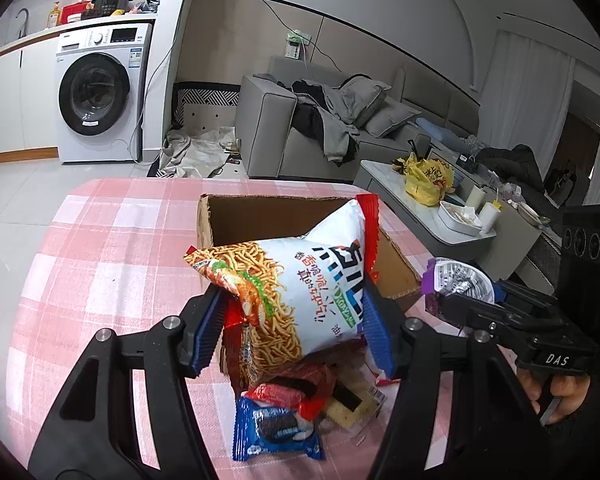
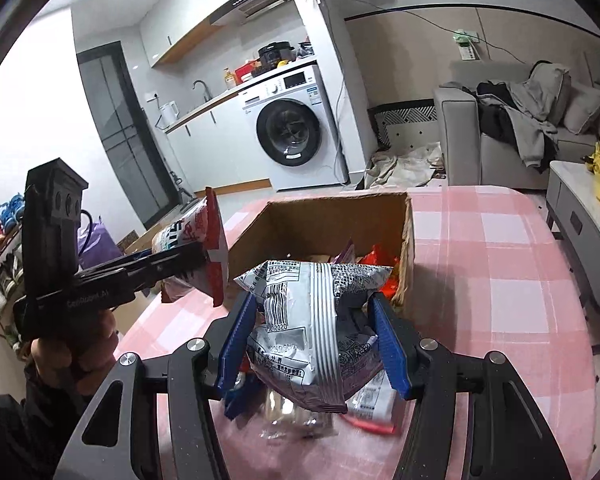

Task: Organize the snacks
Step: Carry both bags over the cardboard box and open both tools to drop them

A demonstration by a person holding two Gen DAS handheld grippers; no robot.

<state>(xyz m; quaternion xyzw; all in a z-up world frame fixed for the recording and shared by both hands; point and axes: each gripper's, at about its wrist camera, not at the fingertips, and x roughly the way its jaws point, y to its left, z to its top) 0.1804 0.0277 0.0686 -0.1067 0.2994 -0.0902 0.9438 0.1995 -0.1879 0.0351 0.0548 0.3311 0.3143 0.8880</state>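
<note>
My two cameras see a softly lit room, with bright white glare at one side and bent, dark edges.

We see a pink-and-white checked tablecloth (image 1: 112, 240) under a plain brown cardboard box (image 1: 268, 216); a white noodle packet (image 1: 300, 292) with red edges and orange noodle print; a silver-and-purple striped bag (image 2: 320, 328); a blue cookie pack (image 1: 274, 432); blue ribbed pads (image 1: 208, 332) on black grippers

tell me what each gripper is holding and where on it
The left gripper pinches the noodle bag across its lower middle. The right gripper pinches the silver bag across its middle. Both are lifted in front of the box.
</note>
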